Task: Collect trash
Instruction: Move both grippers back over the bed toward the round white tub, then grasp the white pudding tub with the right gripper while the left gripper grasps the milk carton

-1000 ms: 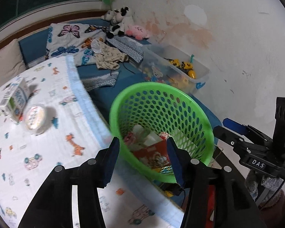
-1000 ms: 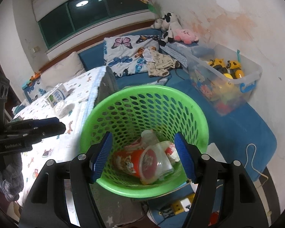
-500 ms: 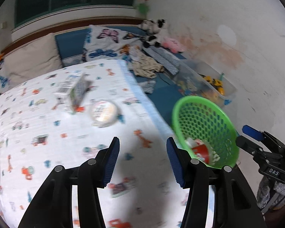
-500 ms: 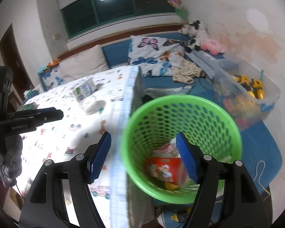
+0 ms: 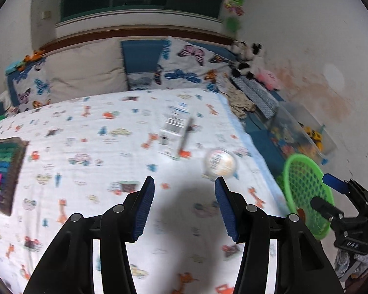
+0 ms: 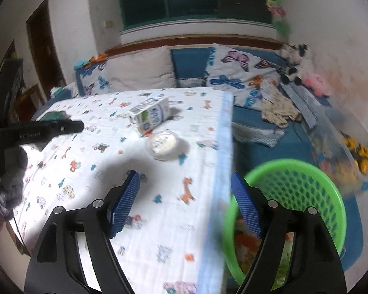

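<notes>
Far left of the left wrist view, a dark flat board with green, blue and pink bands (image 5: 3,171) lies on the white cloth with small cartoon animal and car prints (image 5: 85,147) covering the table. Left gripper (image 5: 184,210), black with blue ribbed pads, hangs over the cloth about half open, nothing between the pads. Ahead of it a white rectangular milk carton with green and blue print (image 5: 174,132) lies on its side on the cloth; just right of that and nearer, a small round white plastic cup with a printed foil lid (image 5: 220,163) sits near the table's right edge. Both blurred. Off that edge, lower, the bright green perforated plastic basket (image 5: 306,196) stands beside the table, partly behind the right gripper (image 5: 328,196) seen side-on. In the right wrist view the left gripper (image 6: 79,125) pokes in from the left over the cloth. Right gripper (image 6: 185,203) jaws are opening, empty between the pads, straddling the table edge: left pad over cloth, right pad over the basket rim (image 6: 294,164). Carton (image 6: 151,115) and cup (image 6: 162,143) sit ahead on the cloth, near each other, apart from both grippers. Basket holds red-and-white wrappers (image 6: 245,242), blurred. Right of it, a clear plastic bin of yellow toys (image 6: 355,152) on the blue bedding (image 6: 269,147).
</notes>
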A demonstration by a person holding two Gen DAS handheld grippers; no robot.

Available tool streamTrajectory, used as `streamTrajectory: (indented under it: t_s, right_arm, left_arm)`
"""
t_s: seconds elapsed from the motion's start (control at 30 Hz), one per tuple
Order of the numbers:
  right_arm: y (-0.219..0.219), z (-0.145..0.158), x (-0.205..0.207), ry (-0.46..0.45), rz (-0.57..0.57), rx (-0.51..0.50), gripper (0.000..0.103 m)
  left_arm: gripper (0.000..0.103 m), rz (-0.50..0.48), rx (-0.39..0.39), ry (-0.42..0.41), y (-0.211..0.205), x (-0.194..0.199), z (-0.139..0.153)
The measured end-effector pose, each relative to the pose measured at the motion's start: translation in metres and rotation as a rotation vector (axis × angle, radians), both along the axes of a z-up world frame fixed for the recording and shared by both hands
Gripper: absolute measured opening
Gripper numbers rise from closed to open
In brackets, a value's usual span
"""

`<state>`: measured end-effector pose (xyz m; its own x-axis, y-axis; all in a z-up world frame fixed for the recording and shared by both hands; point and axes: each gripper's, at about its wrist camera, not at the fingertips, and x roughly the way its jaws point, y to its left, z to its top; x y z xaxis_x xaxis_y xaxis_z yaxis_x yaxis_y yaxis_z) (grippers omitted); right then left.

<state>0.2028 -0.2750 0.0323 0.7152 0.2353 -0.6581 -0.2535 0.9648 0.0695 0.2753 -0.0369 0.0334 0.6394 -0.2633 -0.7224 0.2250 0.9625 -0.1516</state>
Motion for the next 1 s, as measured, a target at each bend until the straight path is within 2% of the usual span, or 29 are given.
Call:
streamTrajectory:
  t_s: [0.17,0.4,0.63,0.9,1.0]
  right_arm:
    - [0.025,-0.011,0.028,0.023,0.054,-0.027,0.082]
    - [0.053,-0.046,0.075,0.097,0.099,-0.046,0.082]
    - [0.069,-0.074,0.109,0.132,0.111,-0.086,0.082]
    - [0.069,-0.096,0.136,0.162,0.097,-0.081,0.082]
    - [0.070,-0.100,0.140,0.168,0.105,-0.075,0.077]
  left_arm:
    - [0.051,0.057,0.004,0.002,0.030,0.014,0.005]
    - [0.052,0.097,0.008,0.008,0.050,0.038,0.004]
    - [0.054,0.098,0.015,0.020,0.047,0.067,-0.004]
    - [0.057,0.077,0.036,0.039,0.032,0.092,-0.020]
    - [0.058,0.069,0.042,0.041,0.025,0.101,-0.022]
